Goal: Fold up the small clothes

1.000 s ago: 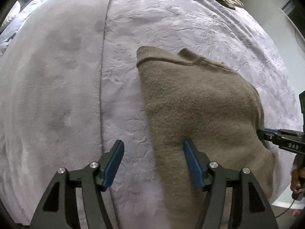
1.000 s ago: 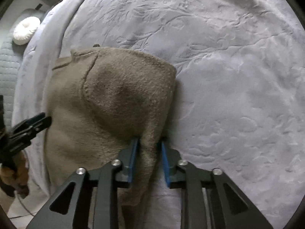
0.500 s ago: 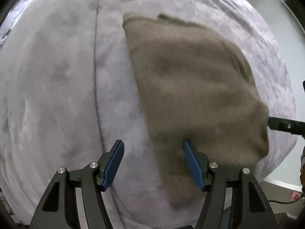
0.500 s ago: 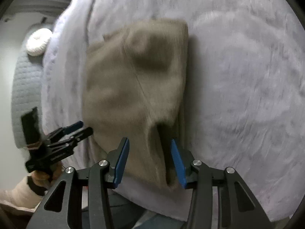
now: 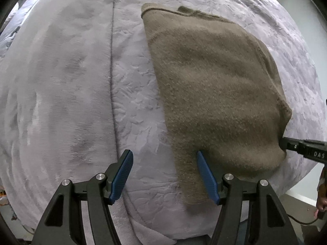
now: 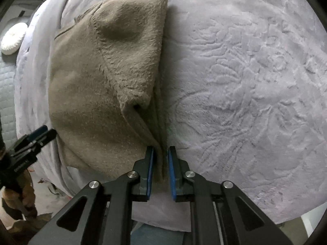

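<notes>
The brown fleece garment (image 6: pixel 102 85) lies folded on a bed covered by a lavender embossed blanket (image 6: pixel 245 71), near the bed's front edge, and its near right hem runs between the blue pads of the right tool (image 6: pixel 160 163). That tool's two fingers stand close together with the doubled hem pinched in the narrow gap, so it grips the fabric. From the pinch, a loose fold rises and opens into a small pocket a little way up the garment's right side, and the right edge of the cloth runs straight away from the tool toward the far side of the bed. A shallow dent shows in the upper part of the fleece.

In the left wrist view, the left tool (image 5: pixel 164 175) is spread wide and grips nothing. Its right blue pad sits over the near left portion of the garment (image 5: pixel 214 94), where a narrow strip of cloth trails toward the front edge of the bed; its left pad is above bare blanket (image 5: pixel 61 81). A seam line runs through the blanket just left of the garment. The garment's ribbed edge lies at the far end, toward the middle of the bed.

Each view catches the other tool at its side: the right tool (image 5: pixel 286 146) meets the garment's near right corner, and the left tool (image 6: pixel 46 132) is just beside the garment's left edge. A round white cushion (image 6: pixel 12 39) rests on a grey quilted surface beyond the bed's left side.
</notes>
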A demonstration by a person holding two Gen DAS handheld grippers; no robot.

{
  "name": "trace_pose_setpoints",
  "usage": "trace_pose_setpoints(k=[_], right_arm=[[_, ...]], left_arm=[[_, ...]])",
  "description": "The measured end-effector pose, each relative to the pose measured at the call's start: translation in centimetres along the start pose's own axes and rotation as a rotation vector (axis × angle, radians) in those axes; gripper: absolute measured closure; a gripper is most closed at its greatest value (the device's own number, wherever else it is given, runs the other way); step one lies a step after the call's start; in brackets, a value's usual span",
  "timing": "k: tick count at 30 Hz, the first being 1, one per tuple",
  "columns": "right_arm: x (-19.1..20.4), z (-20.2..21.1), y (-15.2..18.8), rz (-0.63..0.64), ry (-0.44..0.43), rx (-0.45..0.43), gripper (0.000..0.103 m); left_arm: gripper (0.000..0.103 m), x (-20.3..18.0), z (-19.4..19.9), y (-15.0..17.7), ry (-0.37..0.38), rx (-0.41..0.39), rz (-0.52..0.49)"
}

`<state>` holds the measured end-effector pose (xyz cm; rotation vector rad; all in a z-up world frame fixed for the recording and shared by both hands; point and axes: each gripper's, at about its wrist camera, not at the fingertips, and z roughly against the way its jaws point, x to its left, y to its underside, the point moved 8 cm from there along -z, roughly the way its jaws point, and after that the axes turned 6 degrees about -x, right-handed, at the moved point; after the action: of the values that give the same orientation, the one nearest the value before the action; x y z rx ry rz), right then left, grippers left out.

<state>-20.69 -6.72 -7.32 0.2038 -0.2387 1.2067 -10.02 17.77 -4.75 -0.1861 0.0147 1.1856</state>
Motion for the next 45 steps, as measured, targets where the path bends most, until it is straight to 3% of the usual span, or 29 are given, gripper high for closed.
trace_pose_setpoints(k=[9,23,24,25,26,38,39,40,42,43,44,45], right_arm=[[1.2,0.6,-0.1,0.012,0.085,0.010,0.088],[1.6,3.1,-1.4,-0.006,0.055,-0.049,0.087],[1.6,3.4,-1.6,-0.008,0.052,-0.052,0.087],[1.7,3.6,-1.9,-0.013,0.045,-0.058,0.087],[1.9,3.8,-2.1,-0.018,0.039,-0.062,0.087],[4.5,4.8,-4.4,0.002,0.030,-0.105,0.087],[4.9,4.8,-4.6,0.008,0.035,-0.109,0.087],[5.4,5.0,-4.9,0.017,0.042,-0.117,0.086],[6.2,5.5,-5.3,0.026,0.047,-0.136,0.059],[6.7,5.9,-5.6,0.030,0.045,-0.152,0.028],[7.1,6.3,-5.9,0.034,0.039,-0.168,0.019],[7.6,6.8,-6.2,0.043,0.040,-0.185,0.019]], left_arm=[[0.037,1.2,1.7,-0.8,-0.052,-0.053,0.008],[0.037,1.5,2.5,-0.2,-0.077,-0.010,0.043],[0.029,1.6,2.7,-0.2,-0.079,-0.012,0.045],[0.014,1.7,2.8,-0.2,-0.083,-0.015,0.046],[0.010,1.7,3.0,-0.3,-0.090,-0.025,0.047],[0.009,1.5,4.1,-1.8,-0.127,-0.049,0.064],[0.000,1.5,4.1,-1.9,-0.135,-0.046,0.068],[0.000,1.7,4.2,-2.0,-0.152,-0.045,0.073],[0.000,1.6,4.5,-2.2,-0.161,-0.052,0.072],[0.000,1.6,4.7,-2.4,-0.161,-0.060,0.073],[0.000,1.5,4.9,-2.6,-0.158,-0.066,0.075],[0.000,1.4,5.0,-2.8,-0.153,-0.073,0.076]])
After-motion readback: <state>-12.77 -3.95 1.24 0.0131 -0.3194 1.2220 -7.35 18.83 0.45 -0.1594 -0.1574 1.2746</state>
